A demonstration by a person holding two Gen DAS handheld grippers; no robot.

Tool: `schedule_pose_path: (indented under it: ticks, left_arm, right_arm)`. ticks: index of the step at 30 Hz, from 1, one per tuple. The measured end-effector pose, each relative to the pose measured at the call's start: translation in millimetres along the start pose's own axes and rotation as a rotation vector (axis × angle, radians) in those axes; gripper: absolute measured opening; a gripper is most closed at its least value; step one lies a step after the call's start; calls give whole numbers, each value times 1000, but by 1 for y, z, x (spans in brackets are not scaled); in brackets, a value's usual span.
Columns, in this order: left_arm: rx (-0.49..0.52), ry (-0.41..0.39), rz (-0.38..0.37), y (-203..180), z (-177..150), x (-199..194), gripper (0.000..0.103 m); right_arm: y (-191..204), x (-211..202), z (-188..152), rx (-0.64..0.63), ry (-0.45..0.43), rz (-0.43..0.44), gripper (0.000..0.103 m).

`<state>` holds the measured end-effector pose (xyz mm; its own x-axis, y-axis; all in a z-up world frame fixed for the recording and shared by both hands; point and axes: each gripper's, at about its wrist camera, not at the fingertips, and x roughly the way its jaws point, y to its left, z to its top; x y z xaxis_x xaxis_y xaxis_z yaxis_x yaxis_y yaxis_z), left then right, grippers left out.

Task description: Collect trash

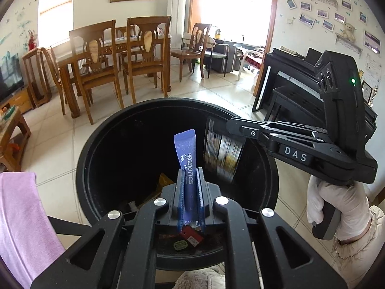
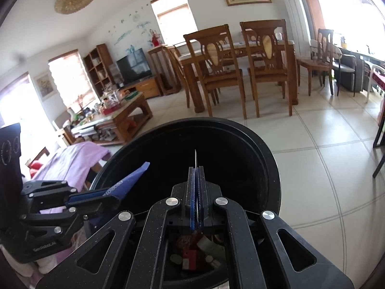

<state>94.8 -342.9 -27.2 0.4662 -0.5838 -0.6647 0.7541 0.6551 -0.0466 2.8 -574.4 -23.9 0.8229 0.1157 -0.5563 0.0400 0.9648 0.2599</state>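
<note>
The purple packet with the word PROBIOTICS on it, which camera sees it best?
The left wrist view: the purple packet stands upright, clamped in the left gripper, with its lettering facing the camera over the black bin. The right wrist view shows it only at an angle from the side, print reversed.

Both grippers matte black, silver pivot screws. Right gripper [image 1: 216,125]: white "DAS" lettering, green LED rearward, white-gloved hand [image 1: 336,207]. Left gripper [image 2: 115,192]: "GenRobot.AI" marking.
</note>
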Motion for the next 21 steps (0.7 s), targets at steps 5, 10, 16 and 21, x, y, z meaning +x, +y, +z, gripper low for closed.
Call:
schedule_pose_path:
  ticks: [5,10,16,21]
  left_arm:
    - [-7,-53,45,-3,-2,-14,80]
    - [7,-89,64,-1,-3,-38,94]
    - [-5,-140,116,12,-20,-78,98]
    - [-84,-173,169,46,-41,-122,98]
  right_arm:
    - [8,-7,1,2,-34,-21,56]
    - [22,-15,3,-10,-60,-19,66]
    - [57,-24,11,-27,-92,-17,88]
    - [112,-15,17,-63,-80,32,94]
